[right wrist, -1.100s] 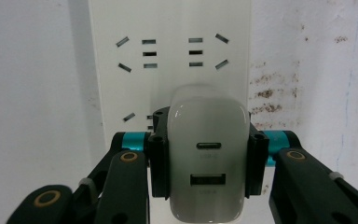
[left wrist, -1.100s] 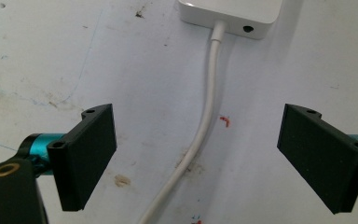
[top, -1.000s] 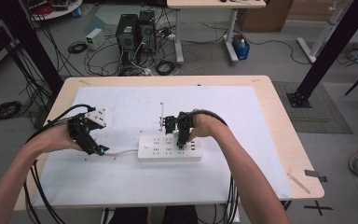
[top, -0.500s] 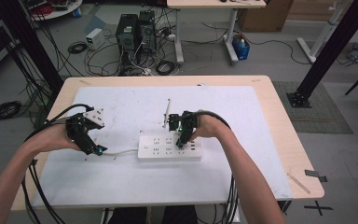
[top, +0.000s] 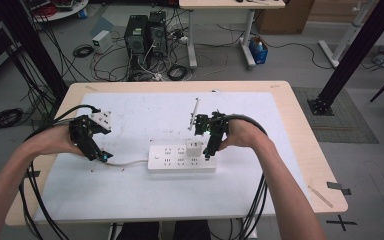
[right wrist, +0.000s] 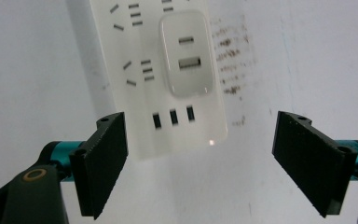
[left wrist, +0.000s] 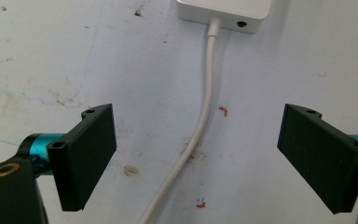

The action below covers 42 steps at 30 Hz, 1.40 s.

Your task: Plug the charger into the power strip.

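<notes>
One power strip (top: 181,158) lies crosswise, cord (left wrist: 200,126) leaving leftward.

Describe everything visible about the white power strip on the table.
The long white plastic power strip lies flat near the middle of the white-covered table. Its top carries rows of socket slots, with three USB-like ports at one end. A small white charger block sits plugged into it. A white cord leaves the other end.

White power strip (top: 181,159) and charger (right wrist: 187,53), black jaws, teal gripper fittings
</notes>
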Tool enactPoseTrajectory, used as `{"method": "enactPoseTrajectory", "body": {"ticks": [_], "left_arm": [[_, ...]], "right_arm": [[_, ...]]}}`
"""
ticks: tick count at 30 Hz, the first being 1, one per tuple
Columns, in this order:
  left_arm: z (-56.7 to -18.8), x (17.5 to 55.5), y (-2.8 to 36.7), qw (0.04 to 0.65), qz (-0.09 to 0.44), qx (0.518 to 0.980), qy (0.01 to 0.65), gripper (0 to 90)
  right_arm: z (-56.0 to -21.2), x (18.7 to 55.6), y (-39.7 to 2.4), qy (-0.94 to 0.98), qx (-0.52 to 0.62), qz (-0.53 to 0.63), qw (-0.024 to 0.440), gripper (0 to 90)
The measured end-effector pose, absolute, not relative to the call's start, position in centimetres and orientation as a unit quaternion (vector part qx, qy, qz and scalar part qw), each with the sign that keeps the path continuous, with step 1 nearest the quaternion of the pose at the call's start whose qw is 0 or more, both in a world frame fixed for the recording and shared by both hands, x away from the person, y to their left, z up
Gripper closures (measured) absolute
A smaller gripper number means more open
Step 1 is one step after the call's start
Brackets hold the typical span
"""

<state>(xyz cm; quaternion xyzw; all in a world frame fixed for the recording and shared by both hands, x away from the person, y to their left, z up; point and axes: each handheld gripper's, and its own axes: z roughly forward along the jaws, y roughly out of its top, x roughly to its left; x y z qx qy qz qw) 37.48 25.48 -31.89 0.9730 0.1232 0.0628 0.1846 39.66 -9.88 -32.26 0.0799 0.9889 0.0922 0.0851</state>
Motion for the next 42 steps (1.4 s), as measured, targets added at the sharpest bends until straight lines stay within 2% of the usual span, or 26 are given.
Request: {"method": "enactPoseTrajectory", "body": {"ticks": [5,13,42], "left_arm": [[-31.4,37.5,25.4,0.172,0.056,0.977,0.112,11.7],[-30.8,37.6,25.0,0.153,0.058,0.981,0.101,11.7],[-31.4,37.8,24.2,0.144,0.056,0.984,0.091,11.7]], "right_arm": [[-30.2,38.7,-12.1,0.987,0.091,0.082,0.105,11.2],[-28.7,37.8,-14.0,0.988,0.097,0.058,0.106,11.2],[-29.9,37.6,-14.6,0.988,0.1,0.049,0.105,11.2]]}}
